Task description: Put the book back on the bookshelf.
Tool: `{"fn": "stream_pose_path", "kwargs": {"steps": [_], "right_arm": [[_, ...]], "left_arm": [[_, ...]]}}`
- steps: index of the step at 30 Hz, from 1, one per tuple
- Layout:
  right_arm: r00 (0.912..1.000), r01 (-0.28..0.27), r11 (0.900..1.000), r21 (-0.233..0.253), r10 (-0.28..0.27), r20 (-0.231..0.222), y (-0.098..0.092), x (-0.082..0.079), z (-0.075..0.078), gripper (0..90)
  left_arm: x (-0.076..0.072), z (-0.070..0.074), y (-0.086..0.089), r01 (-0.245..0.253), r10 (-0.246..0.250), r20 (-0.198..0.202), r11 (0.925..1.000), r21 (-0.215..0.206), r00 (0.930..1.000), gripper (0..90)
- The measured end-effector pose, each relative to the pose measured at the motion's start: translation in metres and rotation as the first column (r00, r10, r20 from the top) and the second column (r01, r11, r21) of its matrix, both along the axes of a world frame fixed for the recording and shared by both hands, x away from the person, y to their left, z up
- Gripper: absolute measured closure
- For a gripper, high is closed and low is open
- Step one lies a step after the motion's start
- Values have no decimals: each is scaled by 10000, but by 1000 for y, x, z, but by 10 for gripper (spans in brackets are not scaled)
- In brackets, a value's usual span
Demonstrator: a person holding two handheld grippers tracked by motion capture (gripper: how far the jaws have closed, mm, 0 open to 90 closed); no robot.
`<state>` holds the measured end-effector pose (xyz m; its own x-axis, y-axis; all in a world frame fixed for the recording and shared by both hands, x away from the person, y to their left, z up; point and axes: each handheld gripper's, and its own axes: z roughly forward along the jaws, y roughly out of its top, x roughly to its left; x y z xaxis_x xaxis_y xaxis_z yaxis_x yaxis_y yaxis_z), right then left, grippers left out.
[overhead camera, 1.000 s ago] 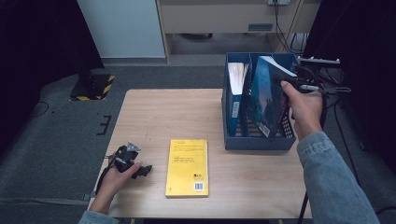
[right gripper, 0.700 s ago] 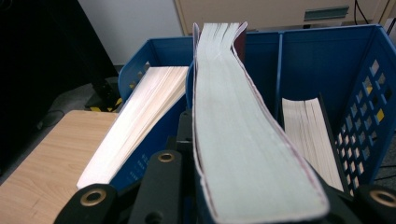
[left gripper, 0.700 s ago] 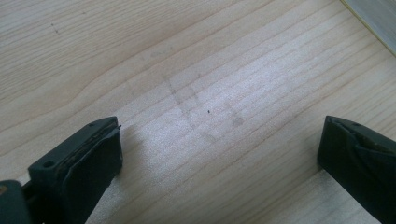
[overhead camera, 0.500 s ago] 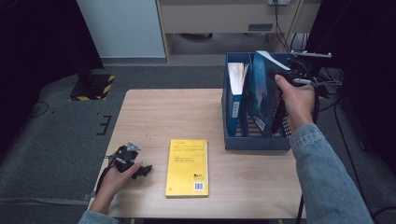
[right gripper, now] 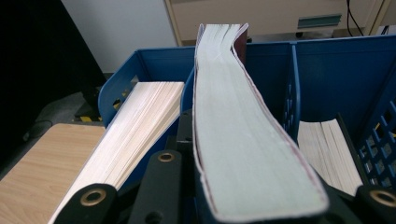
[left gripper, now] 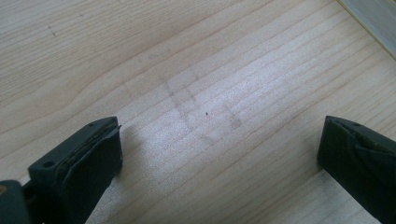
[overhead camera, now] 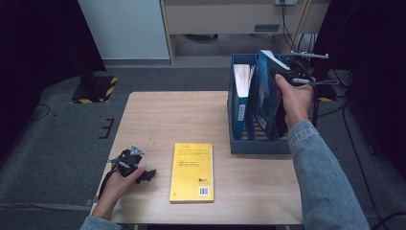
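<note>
At the left of the high view, the left gripper (overhead camera: 143,175) rests on the wooden table (overhead camera: 191,120) near its front left corner, held in the person's left hand (overhead camera: 117,184). In the left gripper view its jaws stand wide apart with nothing between them, just above bare wood grain. Just to its right, and apart from it, a yellow book (overhead camera: 193,171) lies flat on the table with its cover up and a barcode near its lower edge. Further right, at the table's right edge, stands a blue file rack (overhead camera: 258,143) with upright dividers. A blue-covered book (overhead camera: 241,96) stands upright in its left compartment, pages showing at the top. Beside it, a dark blue book (overhead camera: 265,91) stands in the next compartment, tilted slightly and rising above the rack's rim. The right gripper (overhead camera: 282,76), in the person's right hand (overhead camera: 294,98), is clamped on this book near its upper edge. In the right gripper view the dark blue book's (right gripper: 238,140) page block runs up between the jaws, curving slightly, with the neighbouring book's pages (right gripper: 140,126) to its left and a third stack of pages (right gripper: 327,149) low in a compartment at its right.
</note>
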<state>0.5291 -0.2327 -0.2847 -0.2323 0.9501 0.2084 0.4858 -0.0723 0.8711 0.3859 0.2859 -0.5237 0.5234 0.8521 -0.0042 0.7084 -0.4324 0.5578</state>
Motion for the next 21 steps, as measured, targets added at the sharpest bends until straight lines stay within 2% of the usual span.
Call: {"fn": "stream_pose_path", "kwargs": {"steps": [5,10,21], "right_arm": [[9999,99,9999,-76,-98,115,4,5,-7,735],[9999,153,9999,-27,-154,-33,6,8,-16,735],[9995,319,9995,38,-319,-62,2,9,-27,735]], "left_arm": [[0,0,0,-9,9,31,10000,-11,10000,0],[0,0,0,-3,3,26,10000,-9,10000,0],[0,0,0,6,-6,33,10000,-9,10000,0]]}}
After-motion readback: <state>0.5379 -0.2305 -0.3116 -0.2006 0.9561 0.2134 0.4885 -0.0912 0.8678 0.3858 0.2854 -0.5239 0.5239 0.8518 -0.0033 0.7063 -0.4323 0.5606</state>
